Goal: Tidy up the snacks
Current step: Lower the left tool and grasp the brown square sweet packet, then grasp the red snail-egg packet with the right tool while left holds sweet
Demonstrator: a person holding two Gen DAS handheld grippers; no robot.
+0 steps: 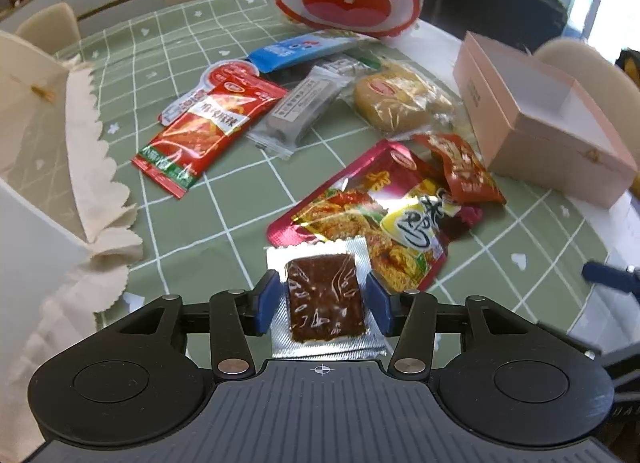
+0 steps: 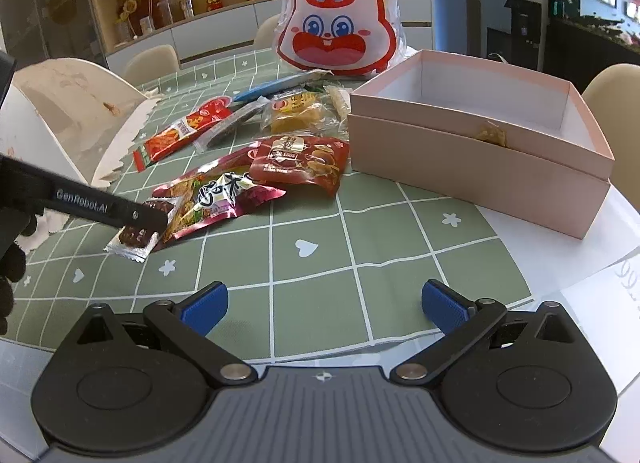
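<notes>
Between the left tongs [image 1: 323, 297], one brown snack packet [image 1: 325, 299].

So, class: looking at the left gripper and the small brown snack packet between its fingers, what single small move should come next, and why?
Probably close the left gripper on the brown snack packet. Its blue pads stand on either side of the packet with a little gap showing, so nothing looks gripped yet, and the packet lies on the tablecloth. The pink box stands open and looks empty.
</notes>
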